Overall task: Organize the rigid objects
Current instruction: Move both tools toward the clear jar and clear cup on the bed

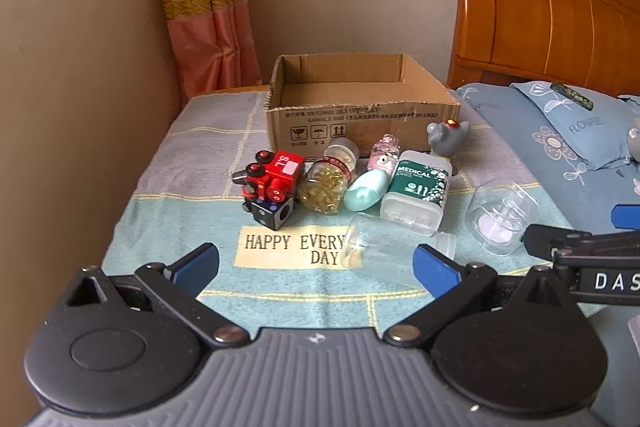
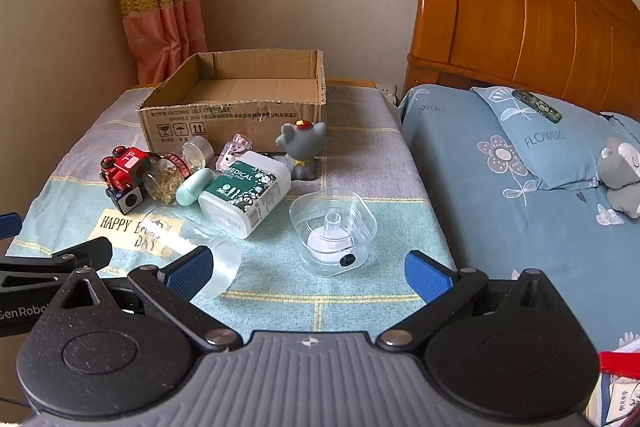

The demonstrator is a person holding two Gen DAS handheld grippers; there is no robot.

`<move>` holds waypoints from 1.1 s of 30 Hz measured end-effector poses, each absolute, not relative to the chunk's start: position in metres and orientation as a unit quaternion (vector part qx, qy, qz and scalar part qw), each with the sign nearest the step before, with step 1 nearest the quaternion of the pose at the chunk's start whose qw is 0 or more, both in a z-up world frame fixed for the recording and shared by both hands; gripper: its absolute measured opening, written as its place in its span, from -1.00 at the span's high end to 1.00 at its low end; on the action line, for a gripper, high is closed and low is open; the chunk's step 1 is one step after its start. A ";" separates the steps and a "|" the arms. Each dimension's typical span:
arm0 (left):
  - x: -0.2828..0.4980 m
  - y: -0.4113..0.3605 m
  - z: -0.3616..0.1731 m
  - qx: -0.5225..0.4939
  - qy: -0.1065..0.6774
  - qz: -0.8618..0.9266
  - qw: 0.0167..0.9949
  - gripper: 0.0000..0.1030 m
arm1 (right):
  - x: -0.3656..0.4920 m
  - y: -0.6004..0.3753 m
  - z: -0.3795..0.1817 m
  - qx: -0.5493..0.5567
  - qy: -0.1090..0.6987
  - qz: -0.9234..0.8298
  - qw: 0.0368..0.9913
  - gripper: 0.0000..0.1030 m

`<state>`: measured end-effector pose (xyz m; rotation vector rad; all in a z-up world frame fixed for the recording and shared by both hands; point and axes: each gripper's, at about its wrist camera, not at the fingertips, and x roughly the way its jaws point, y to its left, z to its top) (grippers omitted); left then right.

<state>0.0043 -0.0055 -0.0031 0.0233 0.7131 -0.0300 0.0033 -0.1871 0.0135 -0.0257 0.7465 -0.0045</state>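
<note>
An empty cardboard box (image 1: 352, 115) (image 2: 236, 119) stands at the back of a cloth-covered table. In front of it lie a red toy train (image 1: 272, 183) (image 2: 122, 171), a jar of yellow capsules (image 1: 326, 183) (image 2: 168, 179), a mint oval case (image 1: 366, 191) (image 2: 194, 187), a white-green MEDICAL box (image 1: 418, 193) (image 2: 246, 193), a grey cat figurine (image 1: 446, 141) (image 2: 302, 149), a clear bottle on its side (image 1: 384, 251) (image 2: 200, 251) and a clear square container (image 1: 500, 215) (image 2: 334, 231). My left gripper (image 1: 316, 271) is open and empty, near the clear bottle. My right gripper (image 2: 308, 273) is open and empty, just short of the clear container.
A small pink bottle (image 1: 386, 151) (image 2: 234, 151) lies behind the MEDICAL box. A bed with blue floral bedding (image 2: 520, 187) and a wooden headboard (image 2: 520, 19) stands to the right. A curtain (image 1: 208, 7) hangs at the back left. The table's front edge lies under the grippers.
</note>
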 end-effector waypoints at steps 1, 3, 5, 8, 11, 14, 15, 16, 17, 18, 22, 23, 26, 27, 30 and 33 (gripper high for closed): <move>0.006 -0.005 -0.004 0.006 0.352 -0.019 0.936 -0.98 | 0.004 -0.189 0.013 -0.011 0.365 -0.002 0.931 -1.00; 0.006 -0.005 -0.006 0.001 0.353 -0.023 0.935 -0.98 | 0.004 -0.191 0.012 -0.008 0.364 0.000 0.931 -1.00; 0.007 -0.007 -0.007 0.006 0.350 -0.025 0.936 -0.98 | 0.006 -0.192 0.011 -0.009 0.364 -0.001 0.931 -1.00; 0.009 -0.011 -0.007 0.018 0.343 -0.028 0.939 -0.98 | 0.007 -0.194 0.010 -0.007 0.363 0.001 0.932 -1.00; 0.012 -0.012 -0.008 0.017 0.338 -0.038 0.940 -0.98 | 0.009 -0.198 0.009 -0.004 0.359 0.006 0.933 -1.00; 0.016 -0.014 -0.010 0.020 0.340 -0.059 0.939 -0.98 | 0.010 -0.202 0.008 -0.007 0.346 0.017 0.938 -1.00; 0.017 -0.015 -0.012 0.023 0.340 -0.063 0.938 -0.98 | 0.010 -0.204 0.008 -0.009 0.342 0.020 0.939 -1.00; 0.018 -0.017 -0.013 0.028 0.341 -0.068 0.937 -0.98 | 0.011 -0.206 0.007 -0.012 0.338 0.024 0.941 -1.00; 0.020 -0.020 -0.016 0.034 0.342 -0.074 0.936 -0.99 | 0.012 -0.208 0.007 -0.014 0.335 0.027 0.942 -1.00; 0.022 -0.022 -0.018 0.039 0.345 -0.081 0.934 -0.99 | 0.013 -0.209 0.005 -0.016 0.333 0.029 0.942 -1.00; 0.033 -0.027 -0.031 0.047 0.369 -0.104 0.923 -0.99 | 0.019 -0.220 -0.003 -0.026 0.333 0.036 0.942 -1.00; 0.036 -0.028 -0.036 0.049 0.380 -0.114 0.917 -0.99 | 0.021 -0.223 -0.007 -0.027 0.335 0.039 0.941 -1.00; 0.044 -0.032 -0.047 0.050 0.402 -0.129 0.905 -0.99 | 0.026 -0.232 -0.022 -0.031 0.347 0.051 0.936 -1.00; 0.047 -0.033 -0.051 0.051 0.409 -0.132 0.901 -0.98 | 0.029 -0.235 -0.028 -0.030 0.355 0.054 0.933 -1.00; 0.058 -0.035 -0.063 0.052 0.437 -0.135 0.888 -0.98 | 0.037 -0.242 -0.045 -0.031 0.376 0.057 0.924 -1.00; 0.067 -0.037 -0.072 0.051 0.459 -0.135 0.877 -0.98 | 0.045 -0.246 -0.060 -0.033 0.396 0.061 0.916 -1.00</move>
